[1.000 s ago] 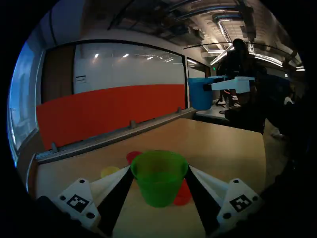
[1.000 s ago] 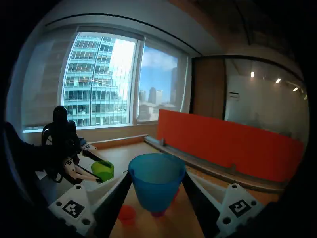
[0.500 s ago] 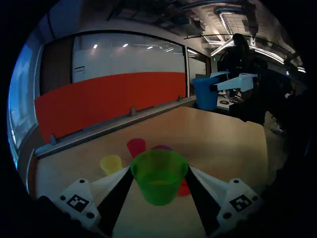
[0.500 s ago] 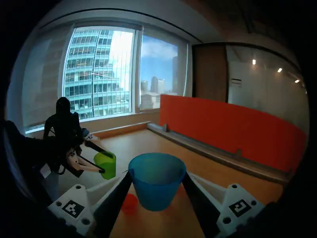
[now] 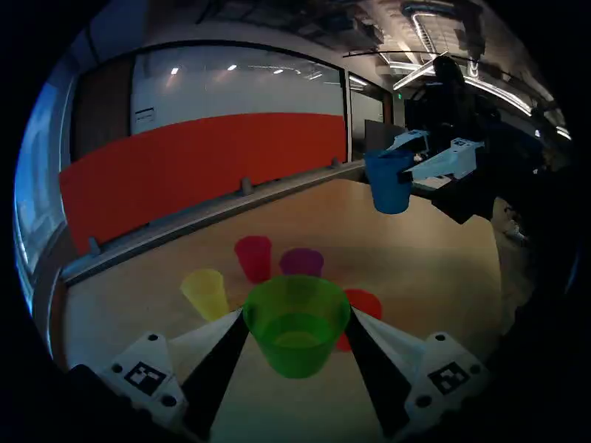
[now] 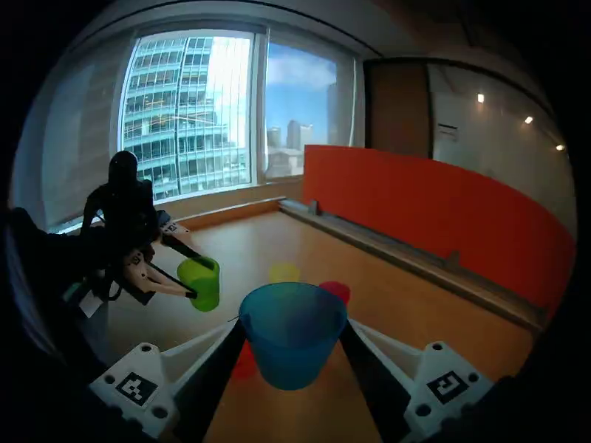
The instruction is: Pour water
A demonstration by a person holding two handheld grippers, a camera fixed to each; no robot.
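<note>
My left gripper [image 5: 297,336] is shut on a translucent green cup [image 5: 296,325], held upright above the wooden table [image 5: 428,258]; liquid shows in its bottom. My right gripper [image 6: 293,341] is shut on a blue cup [image 6: 292,341], also upright and lifted. In the left gripper view the blue cup [image 5: 388,181] hangs at the far right, held by the other gripper [image 5: 425,166]. The right gripper view shows the green cup [image 6: 199,282] at the left, between the other gripper's fingers [image 6: 166,289].
Small cups stand on the table: yellow [image 5: 206,292], pink-red [image 5: 254,257], purple [image 5: 301,261] and red [image 5: 360,306]. An orange partition [image 5: 199,170] with a metal rail runs along the table's far edge. Large windows [image 6: 192,118] lie beyond. A person's dark sleeve [image 6: 52,273] holds the left gripper.
Both views have tilted downward, bringing the table and its small cups into sight. The blue cup has come lower and nearer the green cup. Both cups stay gripped.
</note>
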